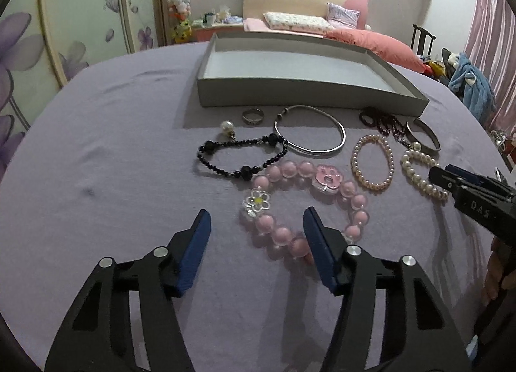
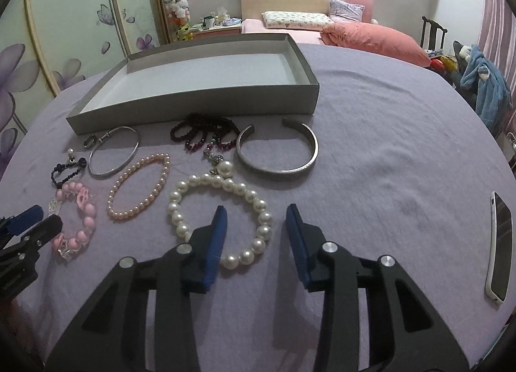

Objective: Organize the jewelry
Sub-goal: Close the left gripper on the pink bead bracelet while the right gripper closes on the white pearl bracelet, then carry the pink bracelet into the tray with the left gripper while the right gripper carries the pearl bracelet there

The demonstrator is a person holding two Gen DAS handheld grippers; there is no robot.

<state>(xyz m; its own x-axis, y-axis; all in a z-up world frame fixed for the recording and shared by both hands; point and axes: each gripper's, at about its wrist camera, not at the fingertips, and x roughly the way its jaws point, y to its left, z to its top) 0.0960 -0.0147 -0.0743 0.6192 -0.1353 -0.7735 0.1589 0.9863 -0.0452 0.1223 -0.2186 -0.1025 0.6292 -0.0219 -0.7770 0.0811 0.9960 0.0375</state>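
Jewelry lies on a purple cloth in front of an empty grey box point(image 1: 290, 94) point(image 2: 193, 114). My left gripper point(image 1: 256, 222) is open over the near-left part of a pink bead bracelet point(image 1: 280, 175) point(image 2: 75, 210). My right gripper point(image 2: 256, 215) is open around the right side of a white pearl bracelet point(image 2: 225, 210) point(image 1: 419, 175). Also on the cloth are a black bead bracelet point(image 1: 242, 155), a thin silver bangle point(image 1: 309, 130) point(image 2: 114, 152), a pink pearl bracelet point(image 1: 372, 162) point(image 2: 138, 188), a wide silver cuff point(image 2: 277, 152), dark red beads point(image 2: 206, 133) and a ring point(image 1: 253, 115).
A white phone point(image 2: 498, 243) lies at the right of the cloth. A single pearl earring point(image 1: 226, 126) sits near the ring. A bed, a chair with clothes and a wardrobe stand beyond the table.
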